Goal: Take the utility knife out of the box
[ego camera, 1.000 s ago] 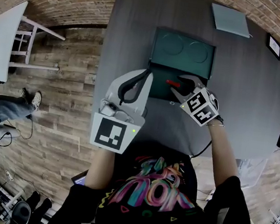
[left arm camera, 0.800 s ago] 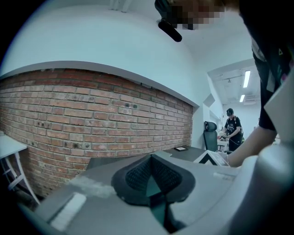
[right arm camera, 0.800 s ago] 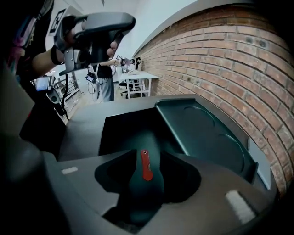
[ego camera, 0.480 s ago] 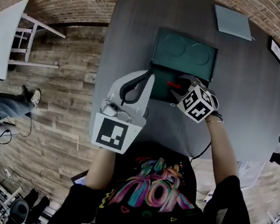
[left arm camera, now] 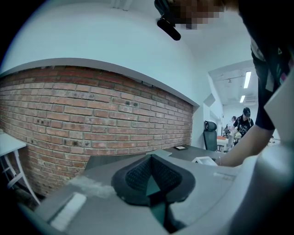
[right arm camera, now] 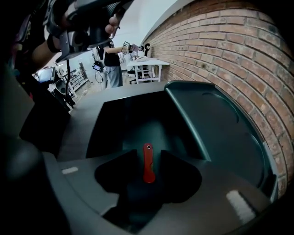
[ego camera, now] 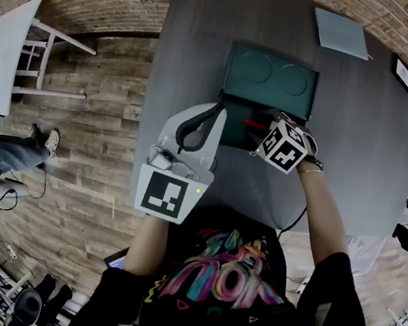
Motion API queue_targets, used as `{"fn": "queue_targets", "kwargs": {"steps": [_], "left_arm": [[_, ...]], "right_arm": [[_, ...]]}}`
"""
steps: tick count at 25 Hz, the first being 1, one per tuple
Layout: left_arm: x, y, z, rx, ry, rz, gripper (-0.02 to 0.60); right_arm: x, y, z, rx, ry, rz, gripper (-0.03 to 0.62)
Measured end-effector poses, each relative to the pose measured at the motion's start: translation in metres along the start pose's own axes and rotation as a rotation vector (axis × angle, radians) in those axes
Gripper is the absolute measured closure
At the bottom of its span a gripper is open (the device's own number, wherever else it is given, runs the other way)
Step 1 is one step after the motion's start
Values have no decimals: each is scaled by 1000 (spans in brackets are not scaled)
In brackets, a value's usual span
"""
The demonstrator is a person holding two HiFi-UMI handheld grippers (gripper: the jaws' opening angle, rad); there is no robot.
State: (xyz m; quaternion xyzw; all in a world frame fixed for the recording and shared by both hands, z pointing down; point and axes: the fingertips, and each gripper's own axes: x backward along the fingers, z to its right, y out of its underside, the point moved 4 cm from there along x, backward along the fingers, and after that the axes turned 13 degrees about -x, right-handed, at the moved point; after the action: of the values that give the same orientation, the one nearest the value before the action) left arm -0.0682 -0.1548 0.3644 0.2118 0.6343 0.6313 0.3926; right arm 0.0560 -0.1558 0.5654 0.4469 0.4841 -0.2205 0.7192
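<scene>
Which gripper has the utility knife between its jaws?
The right gripper, over the open box: the red utility knife sits between its parted jaws. The left gripper is shut on nothing.

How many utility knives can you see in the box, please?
1: a red utility knife lies in the open box, between the open jaws of the right gripper. Its dark corners may hide others.
</scene>
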Motion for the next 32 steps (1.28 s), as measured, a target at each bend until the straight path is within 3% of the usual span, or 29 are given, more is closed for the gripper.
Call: {"fn": "queue_targets", "kwargs": {"steps": [11, 19, 32], "left_arm": [[-4, -2, 4, -3, 13, 5, 580], [1, -4, 0, 1, 4, 16, 580], [5, -10, 1, -11, -4, 28, 580]], "right_arm": [[0, 0, 3, -17, -8, 4, 447], [0, 1, 2, -38, -19, -4, 537], [0, 3, 1, -73, 3, 23, 541]]}}
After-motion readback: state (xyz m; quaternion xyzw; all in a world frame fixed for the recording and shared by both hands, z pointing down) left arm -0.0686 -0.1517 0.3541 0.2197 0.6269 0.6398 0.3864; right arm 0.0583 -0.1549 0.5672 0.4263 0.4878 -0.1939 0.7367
